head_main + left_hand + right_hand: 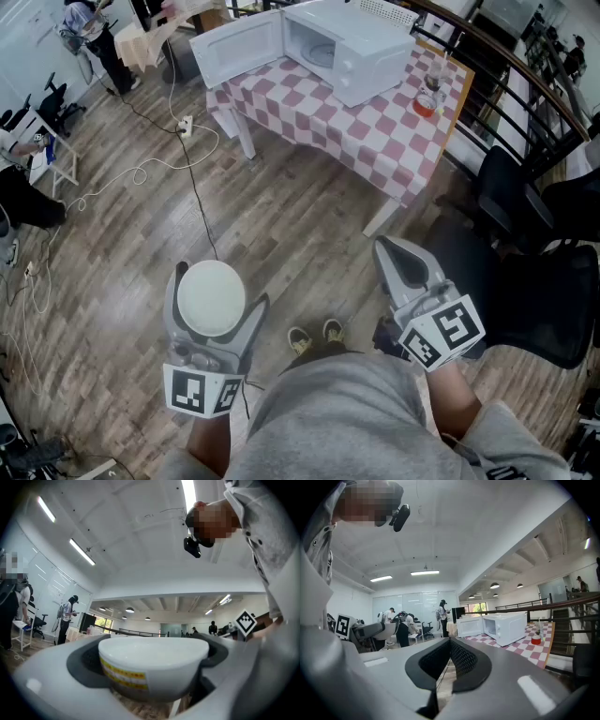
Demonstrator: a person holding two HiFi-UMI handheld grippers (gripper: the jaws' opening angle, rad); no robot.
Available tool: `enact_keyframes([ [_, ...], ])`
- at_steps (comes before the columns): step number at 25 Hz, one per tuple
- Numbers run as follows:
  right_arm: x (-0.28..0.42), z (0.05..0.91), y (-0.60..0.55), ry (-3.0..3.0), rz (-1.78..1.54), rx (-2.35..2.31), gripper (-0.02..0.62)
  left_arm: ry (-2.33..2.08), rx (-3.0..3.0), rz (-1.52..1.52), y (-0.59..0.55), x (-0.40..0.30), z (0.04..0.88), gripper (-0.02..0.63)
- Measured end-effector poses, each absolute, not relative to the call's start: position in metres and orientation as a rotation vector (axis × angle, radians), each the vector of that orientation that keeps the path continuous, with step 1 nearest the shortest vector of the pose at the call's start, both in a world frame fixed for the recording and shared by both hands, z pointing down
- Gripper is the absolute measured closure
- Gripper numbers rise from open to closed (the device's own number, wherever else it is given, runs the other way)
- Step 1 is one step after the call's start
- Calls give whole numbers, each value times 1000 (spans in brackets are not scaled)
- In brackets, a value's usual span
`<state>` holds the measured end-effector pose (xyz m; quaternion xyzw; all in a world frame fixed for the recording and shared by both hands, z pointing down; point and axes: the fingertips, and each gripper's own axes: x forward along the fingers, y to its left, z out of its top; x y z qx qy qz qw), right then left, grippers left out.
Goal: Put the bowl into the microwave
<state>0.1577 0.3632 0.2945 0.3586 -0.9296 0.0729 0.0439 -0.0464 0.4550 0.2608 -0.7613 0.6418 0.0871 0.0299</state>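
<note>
The left gripper (217, 286) holds the round white bowl (211, 298) between wide-spread jaws, and only the left gripper view shows the bowl's yellow patterned band (124, 674). The right gripper (389, 246) has its jaws closed together, empty. In the head view the white microwave (352, 47), door swung open, stands on the pink-checked table (375, 127), well apart across bare wooden floor (281, 216).

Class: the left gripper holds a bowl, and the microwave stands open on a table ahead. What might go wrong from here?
1. The bowl sits between the left gripper's wide-spread jaws by its rounded wall; it may slip.
2. A cable crosses the floor before the table: a trip hazard.
3. The microwave's open door could be bumped.
</note>
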Motion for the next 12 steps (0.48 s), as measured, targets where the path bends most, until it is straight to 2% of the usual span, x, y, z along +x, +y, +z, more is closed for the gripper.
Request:
enact_keyframes([
  [12,133,292,375,-2893,233,1112,603,1943,-2369,297,461,-63,267,63],
])
